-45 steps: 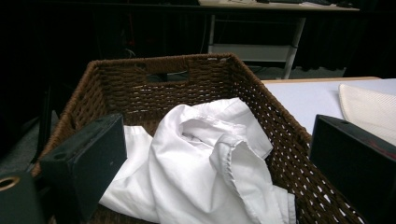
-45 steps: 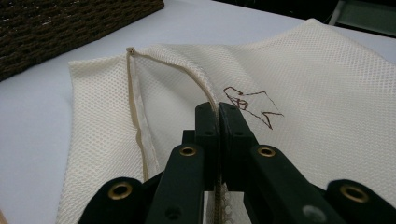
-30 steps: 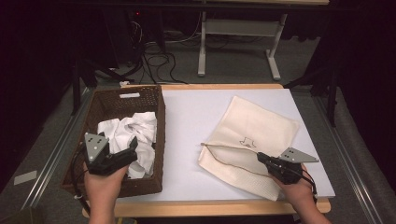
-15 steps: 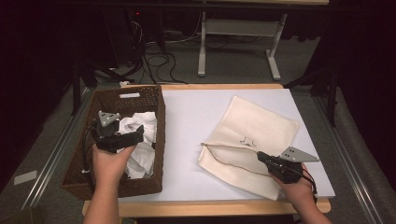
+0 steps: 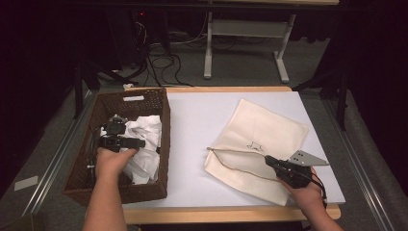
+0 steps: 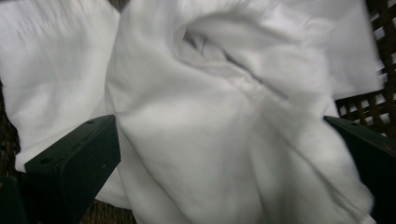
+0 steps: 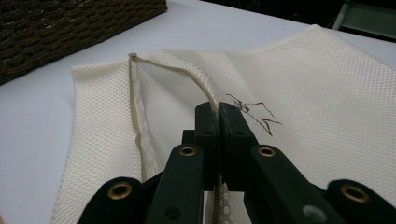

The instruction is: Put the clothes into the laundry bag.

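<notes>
The right gripper (image 5: 270,160) is pinched on the zip edge of the mesh bag (image 5: 269,130) near the table's (image 5: 202,120) right front corner, apparently to hold its mouth up. The left gripper (image 5: 137,143) is spread over white cloth (image 6: 210,140) in the wicker basket (image 5: 163,120) at the left edge; bare tabletop lies between.

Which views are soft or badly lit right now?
Left gripper view: the white cloth is smeared by motion blur and bright, its folds washed out; the open left gripper jaws stay fairly sharp. Right gripper view: crisp, the mesh bag weave reads clearly around the shut right gripper. High view: table evenly lit, surroundings dark, basket interior dim.
</notes>
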The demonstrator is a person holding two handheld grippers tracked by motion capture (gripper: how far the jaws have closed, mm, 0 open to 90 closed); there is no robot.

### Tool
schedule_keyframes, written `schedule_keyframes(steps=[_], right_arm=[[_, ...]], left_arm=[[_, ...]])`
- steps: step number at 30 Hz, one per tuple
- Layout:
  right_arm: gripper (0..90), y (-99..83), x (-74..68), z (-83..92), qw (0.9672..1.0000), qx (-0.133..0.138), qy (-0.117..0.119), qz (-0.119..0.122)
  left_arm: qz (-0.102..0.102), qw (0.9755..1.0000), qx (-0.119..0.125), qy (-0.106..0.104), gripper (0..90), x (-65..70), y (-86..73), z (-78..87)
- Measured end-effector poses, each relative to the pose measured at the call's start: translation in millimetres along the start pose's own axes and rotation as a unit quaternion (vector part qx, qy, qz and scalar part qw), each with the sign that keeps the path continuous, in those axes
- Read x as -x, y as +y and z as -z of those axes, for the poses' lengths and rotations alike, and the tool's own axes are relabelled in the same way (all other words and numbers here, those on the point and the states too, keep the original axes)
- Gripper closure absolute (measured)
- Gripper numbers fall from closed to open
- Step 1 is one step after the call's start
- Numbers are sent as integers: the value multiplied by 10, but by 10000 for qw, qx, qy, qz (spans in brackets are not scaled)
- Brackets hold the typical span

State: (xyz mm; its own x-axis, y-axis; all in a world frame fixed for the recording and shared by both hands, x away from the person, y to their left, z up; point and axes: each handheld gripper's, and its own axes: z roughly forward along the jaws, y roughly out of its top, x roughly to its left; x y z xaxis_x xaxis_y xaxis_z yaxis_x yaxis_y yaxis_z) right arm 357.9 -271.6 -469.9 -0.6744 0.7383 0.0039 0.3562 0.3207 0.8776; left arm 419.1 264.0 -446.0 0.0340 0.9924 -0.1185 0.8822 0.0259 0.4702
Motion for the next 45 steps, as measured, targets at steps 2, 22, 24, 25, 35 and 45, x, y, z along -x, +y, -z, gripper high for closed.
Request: schedule_keyframes(steps=[2, 22, 24, 25, 35, 45], right_arm=[[877, -1, -2, 0, 10000, -1, 1, -2], [877, -19, -17, -13, 10000, -31, 30, 22], [876, -20, -17, -13, 10000, -42, 32, 8], [877, -20, -18, -13, 10000, -48, 24, -1], [877, -10, -27, 1, 10000, -35, 7, 23], [877, -16, -29, -1, 10000, -40, 6, 28]], left_arm=[[-26, 9997, -228, -1, 6, 4, -9, -90], [-348, 9918, -1221, -149, 30, 123, -84, -513], [-372, 9918, -1210, -152, 63, 134, -85, -505], [-415, 9921, -1170, -185, 90, 146, -87, -494], [-617, 9932, -968, -189, 437, 187, -88, -427], [-705, 9943, -771, -225, 685, 206, -94, -383]])
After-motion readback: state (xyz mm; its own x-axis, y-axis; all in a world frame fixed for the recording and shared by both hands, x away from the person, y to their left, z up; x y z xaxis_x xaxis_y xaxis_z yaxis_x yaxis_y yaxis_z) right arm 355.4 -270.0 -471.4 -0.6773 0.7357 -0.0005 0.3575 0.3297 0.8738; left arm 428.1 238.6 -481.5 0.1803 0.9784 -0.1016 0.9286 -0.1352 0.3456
